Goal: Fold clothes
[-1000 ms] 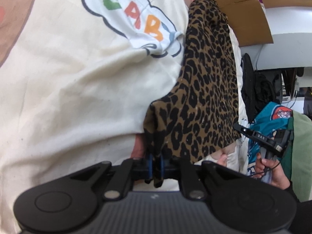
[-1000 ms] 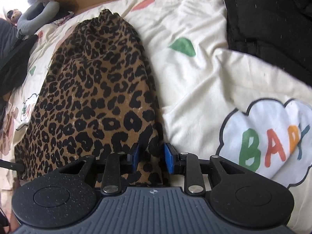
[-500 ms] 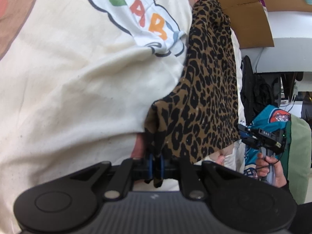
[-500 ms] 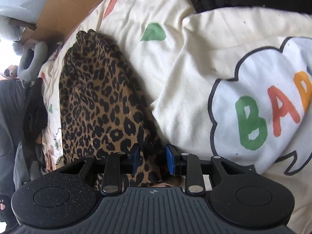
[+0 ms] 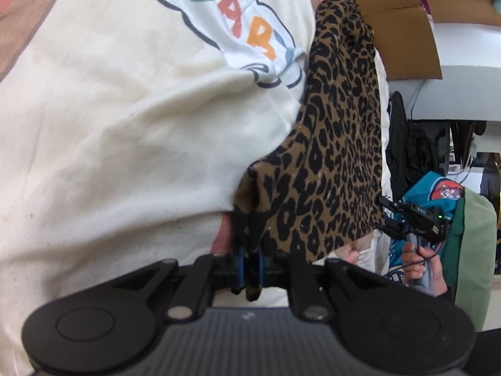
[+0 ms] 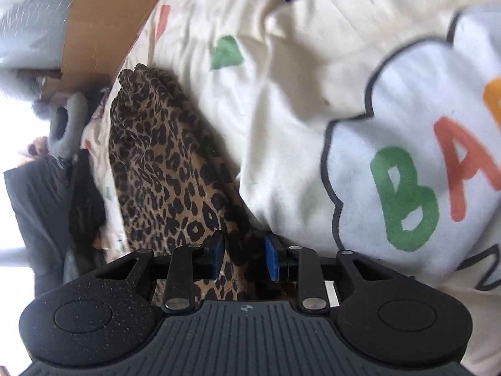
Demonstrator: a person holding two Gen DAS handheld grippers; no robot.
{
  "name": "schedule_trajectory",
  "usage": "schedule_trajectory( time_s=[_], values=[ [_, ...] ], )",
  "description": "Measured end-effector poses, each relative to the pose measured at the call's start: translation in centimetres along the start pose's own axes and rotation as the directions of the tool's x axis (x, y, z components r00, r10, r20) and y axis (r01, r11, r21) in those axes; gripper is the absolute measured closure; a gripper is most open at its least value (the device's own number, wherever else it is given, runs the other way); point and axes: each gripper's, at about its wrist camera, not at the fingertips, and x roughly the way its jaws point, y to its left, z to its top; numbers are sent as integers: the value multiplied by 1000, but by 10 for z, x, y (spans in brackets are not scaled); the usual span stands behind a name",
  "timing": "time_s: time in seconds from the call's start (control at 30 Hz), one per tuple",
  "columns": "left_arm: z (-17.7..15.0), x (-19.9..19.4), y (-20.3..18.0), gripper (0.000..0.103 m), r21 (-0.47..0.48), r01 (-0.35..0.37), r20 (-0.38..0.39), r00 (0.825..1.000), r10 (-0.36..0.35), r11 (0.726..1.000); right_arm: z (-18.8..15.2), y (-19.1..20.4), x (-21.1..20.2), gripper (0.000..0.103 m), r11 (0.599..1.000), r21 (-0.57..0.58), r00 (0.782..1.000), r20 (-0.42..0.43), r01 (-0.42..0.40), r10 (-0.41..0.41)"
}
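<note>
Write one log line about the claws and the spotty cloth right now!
left claw: shut on cloth corner | right claw: open, around cloth edge | cloth: lying on cream sheet

Each claw [image 5: 249, 263] [image 6: 244, 255] — matte black ribbed body, 2 round discs, silver pivot screws, 2 blue pads.

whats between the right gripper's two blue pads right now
In the right wrist view, a fold of the leopard-print garment runs between the open right gripper pads.
</note>
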Motion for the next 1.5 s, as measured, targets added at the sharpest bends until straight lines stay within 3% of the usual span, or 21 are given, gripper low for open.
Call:
schedule_trajectory(
  time_s=[0.13, 0.43, 0.87, 0.93, 1.0, 1.03, 1.07, 1.23, 1.5],
  values=[
    [0, 0, 1, 94, -5, 3, -1, 1000, -3, 1000, 4, -11, 2, 69, 995, 72, 996, -41, -70, 73],
    [-1, 0, 3, 94, -16, 10, 2, 1000, -10, 1000, 7, 8, -5, 70, 987, 12, 986, -43, -162, 162],
    [-1, 3, 16, 92, -99, 108, 65, 993, -101, 989, 8, 3, 21, 71, 995, -19, 992, -86, -94, 92],
    [-2, 5, 17, 92, -105, 128, 78, 990, -120, 986, 8, 2, 22, 74, 996, -30, 993, -88, -81, 78],
    [-3, 9, 17, 92, -100, 135, 74, 989, -128, 986, 7, 1, 22, 90, 997, -42, 994, -88, -67, 63],
    [-3, 9, 16, 94, -95, 134, 76, 989, -127, 986, 7, 1, 23, 91, 997, -48, 995, -85, -58, 54],
    [-3, 9, 15, 94, -90, 133, 79, 989, -126, 987, 6, 2, 22, 98, 997, -61, 995, -81, -55, 50],
    [-7, -6, 6, 98, -87, 188, 123, 977, -177, 978, 3, 17, 13, 101, 991, -129, 997, -68, -39, 31],
    [-4, -36, -19, 98, -42, 195, 122, 974, -189, 980, -9, 33, -10, 101, 989, -131, 997, -42, -76, 71]
  ],
)
